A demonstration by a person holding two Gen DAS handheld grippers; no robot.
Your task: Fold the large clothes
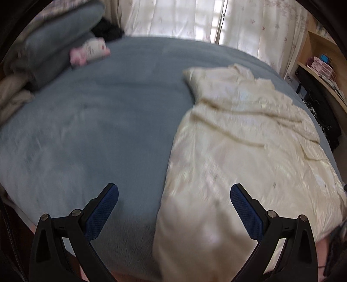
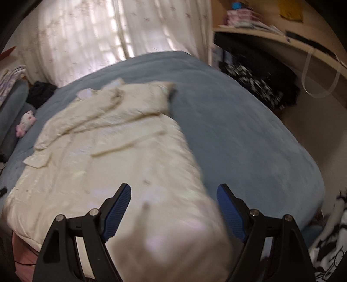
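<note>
Quick count of what's in view: one cream garment (image 1: 245, 138) spread out on one bed with a blue-grey cover (image 1: 97, 130). Two grippers, left gripper (image 1: 174, 193) and right gripper (image 2: 174, 192), two blue-padded fingers (image 1: 102, 212) each, so four in all. One small pink and white plush toy (image 1: 90, 53) near the pillows. Two grey pillows (image 1: 54, 43) stacked. One black heap (image 1: 108, 30) behind them. Two sheer curtain panels (image 1: 173, 17) at the window. One wooden shelf unit (image 1: 321, 65) at the side, stuff on it too blurry to count.

Black tongs (image 1: 174, 193), blue ribbed pads (image 2: 118, 211), silver pivot screws
</note>
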